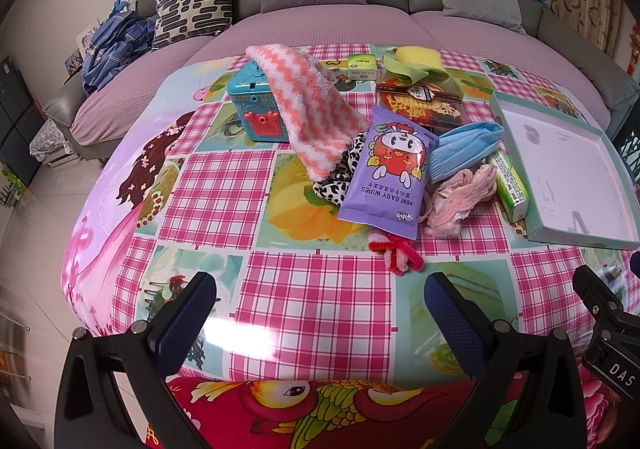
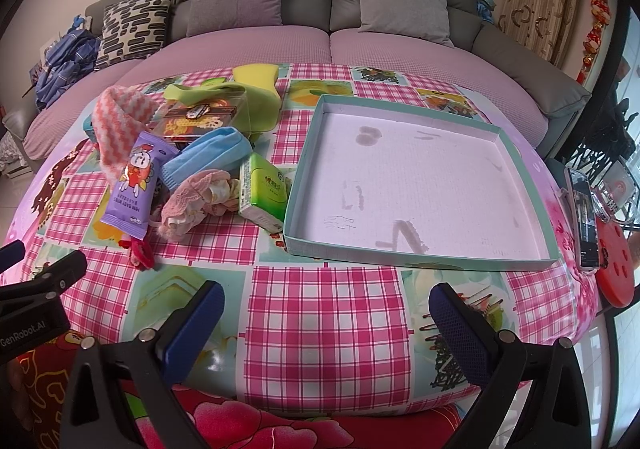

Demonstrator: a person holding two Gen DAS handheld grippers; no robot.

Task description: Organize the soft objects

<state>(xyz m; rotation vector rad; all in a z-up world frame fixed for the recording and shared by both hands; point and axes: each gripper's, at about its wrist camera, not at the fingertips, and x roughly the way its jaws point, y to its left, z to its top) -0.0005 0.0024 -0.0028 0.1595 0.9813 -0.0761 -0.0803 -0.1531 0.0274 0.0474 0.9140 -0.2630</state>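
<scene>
Left gripper [image 1: 320, 313]: jaws wide, empty, low centre of its frame over checked tablecloth [image 1: 304, 289].
Right gripper [image 2: 326, 323]: jaws wide, empty, low centre of its frame, near the tray's front wall.
Tray [image 2: 416, 257]: shallow, teal-rimmed, nothing in it; right of centre.
Soft pile, centre-left: striped sock [image 1: 312, 109] draped on teal box [image 1: 248, 105]; blue mask [image 1: 464, 149]; pink lace cloth [image 1: 460, 197]; red tie [image 1: 396, 253]; baby wipes [image 1: 388, 173] lying over them (tissue pack [image 2: 264, 193] touching the tray).
Risk, judged: items overlap, so lifting one may drag another; the sock could tip the box.
</scene>
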